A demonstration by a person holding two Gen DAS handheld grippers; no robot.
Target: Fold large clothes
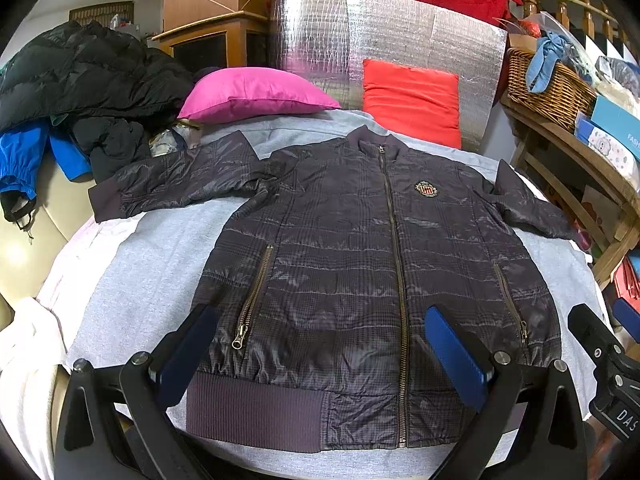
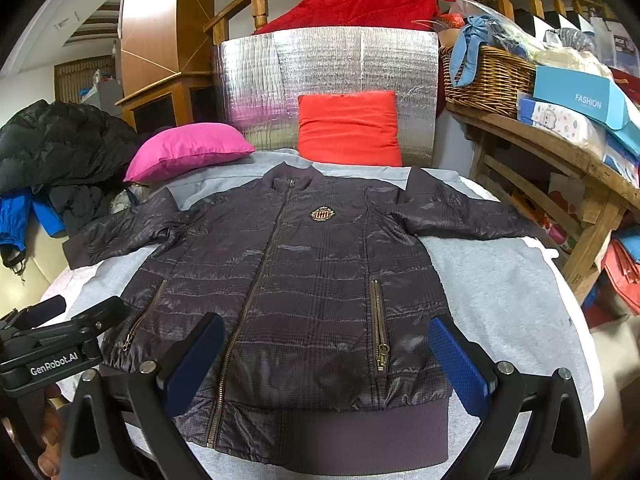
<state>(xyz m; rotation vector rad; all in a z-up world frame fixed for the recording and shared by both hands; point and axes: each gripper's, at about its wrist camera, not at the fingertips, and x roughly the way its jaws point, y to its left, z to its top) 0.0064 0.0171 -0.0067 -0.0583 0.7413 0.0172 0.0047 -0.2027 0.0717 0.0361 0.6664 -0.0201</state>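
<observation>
Left wrist view: a dark quilted bomber jacket (image 1: 360,264), shiny with ribbed hem and brass zippers, lies flat and zipped on the grey fleece-covered worktop (image 1: 160,264), sleeves spread. The left gripper (image 1: 320,344) hovers over its hem, blue-padded fingers (image 1: 456,352) spread wide, grasping nothing. A black puffer coat (image 1: 88,76) is heaped at left.

Right wrist view: the right gripper (image 2: 324,360) is likewise released above the hem. Only here the wicker basket (image 2: 488,80) and "FASHION" box (image 2: 580,100) show clearly, beside a pink cushion (image 2: 188,152) and red cushion (image 2: 348,128).
</observation>
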